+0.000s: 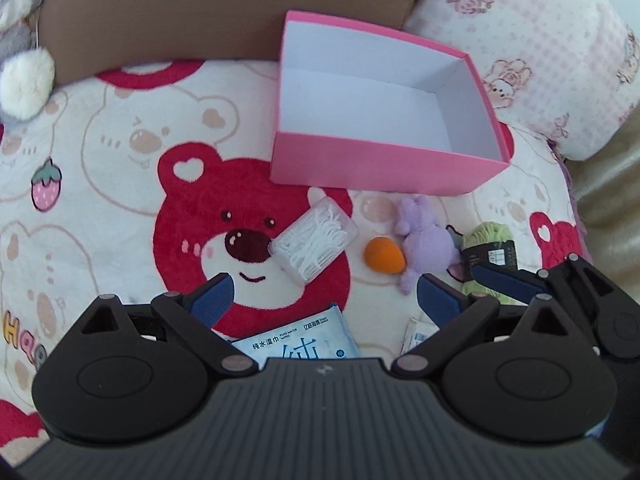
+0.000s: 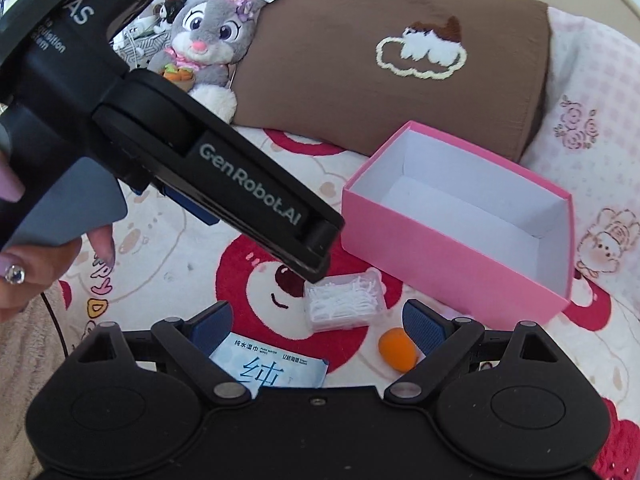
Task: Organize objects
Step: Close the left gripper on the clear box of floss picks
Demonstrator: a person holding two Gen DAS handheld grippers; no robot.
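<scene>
An empty pink box (image 1: 380,164) (image 2: 440,256) with a white inside stands on the bear-print blanket. In front of it lie a clear case of floss picks (image 1: 316,240) (image 2: 344,300), an orange sponge egg (image 1: 384,260) (image 2: 398,348), a purple plush (image 1: 424,240) and a green yarn skein (image 1: 490,236). A blue wet-wipes pack (image 1: 296,344) (image 2: 272,368) lies nearest me. My left gripper (image 1: 324,296) hovers open above the wipes and short of the floss case. My right gripper (image 2: 318,328) is open too, holding nothing, with the orange egg by its right finger.
A brown pillow (image 2: 380,60) and a grey bunny plush (image 2: 212,40) lie behind the box, with a pink checked pillow (image 1: 540,48) at the right. The left gripper's black housing (image 2: 240,188) crosses the right wrist view, held by a hand (image 2: 24,272).
</scene>
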